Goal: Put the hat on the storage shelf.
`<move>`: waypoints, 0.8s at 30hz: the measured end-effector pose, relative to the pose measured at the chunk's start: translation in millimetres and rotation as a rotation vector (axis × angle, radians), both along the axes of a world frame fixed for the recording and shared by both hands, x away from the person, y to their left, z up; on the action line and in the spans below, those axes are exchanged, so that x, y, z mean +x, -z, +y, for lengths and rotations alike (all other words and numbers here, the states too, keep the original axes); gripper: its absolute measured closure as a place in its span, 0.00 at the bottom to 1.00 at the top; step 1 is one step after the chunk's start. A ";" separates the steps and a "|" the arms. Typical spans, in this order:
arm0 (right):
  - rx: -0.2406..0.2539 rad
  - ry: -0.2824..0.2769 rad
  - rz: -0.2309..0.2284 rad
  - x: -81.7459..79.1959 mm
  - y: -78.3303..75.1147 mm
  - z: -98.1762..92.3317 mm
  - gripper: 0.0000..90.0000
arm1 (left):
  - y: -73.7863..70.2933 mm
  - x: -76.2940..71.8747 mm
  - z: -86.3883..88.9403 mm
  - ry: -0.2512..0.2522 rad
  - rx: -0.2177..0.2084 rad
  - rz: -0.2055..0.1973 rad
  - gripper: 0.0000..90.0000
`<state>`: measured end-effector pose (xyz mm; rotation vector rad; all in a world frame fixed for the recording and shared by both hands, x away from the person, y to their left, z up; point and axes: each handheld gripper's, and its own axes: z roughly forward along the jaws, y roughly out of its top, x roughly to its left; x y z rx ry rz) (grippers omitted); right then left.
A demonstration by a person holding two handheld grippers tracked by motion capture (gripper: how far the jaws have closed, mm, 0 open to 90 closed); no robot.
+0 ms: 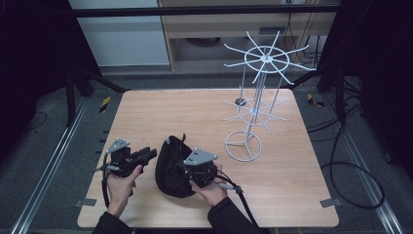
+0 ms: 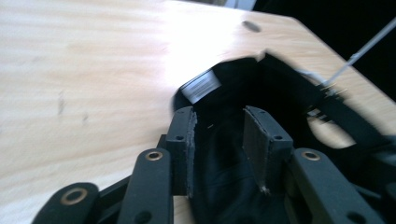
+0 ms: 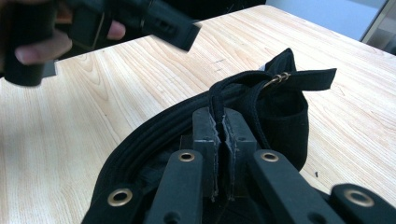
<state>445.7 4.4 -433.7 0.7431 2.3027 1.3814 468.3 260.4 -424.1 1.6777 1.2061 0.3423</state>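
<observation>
A black cap (image 1: 170, 168) lies near the front of the wooden table (image 1: 170, 112). My right gripper (image 1: 189, 170) comes from the cap's right and is shut on it. In the right gripper view its jaws (image 3: 222, 116) pinch the cap's black stitched edge (image 3: 154, 126), and the cap's back strap with a brass buckle (image 3: 280, 77) sticks out beyond them. My left gripper (image 1: 148, 155) hovers just left of the cap, open. In the left gripper view its pads (image 2: 219, 116) stand apart with the cap's dark inside (image 2: 233, 84) behind them, and nothing is pressed between them.
A white wire display rack (image 1: 253, 97) with two tiers of spokes stands on a ring base (image 1: 243, 145) at the right middle of the table. A small round hole (image 1: 240, 102) sits behind it. Cables lie on the floor at the right.
</observation>
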 end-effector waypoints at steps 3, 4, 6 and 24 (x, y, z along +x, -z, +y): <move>-0.005 -0.004 0.001 -1.0 0.2 0.8 0.95 | -5.9 4.2 -9.5 0.020 -0.005 -0.005 0.65; -0.005 -0.004 0.001 -1.0 0.2 0.8 0.95 | -5.9 4.2 -9.5 0.020 -0.005 -0.005 0.65; -0.007 -0.006 0.001 -2.0 0.7 1.8 0.95 | -8.4 8.7 -24.9 0.043 0.000 -0.011 0.62; -0.013 -0.041 0.001 -5.8 4.7 5.0 0.95 | 0.6 21.5 -72.6 0.069 0.123 0.082 0.61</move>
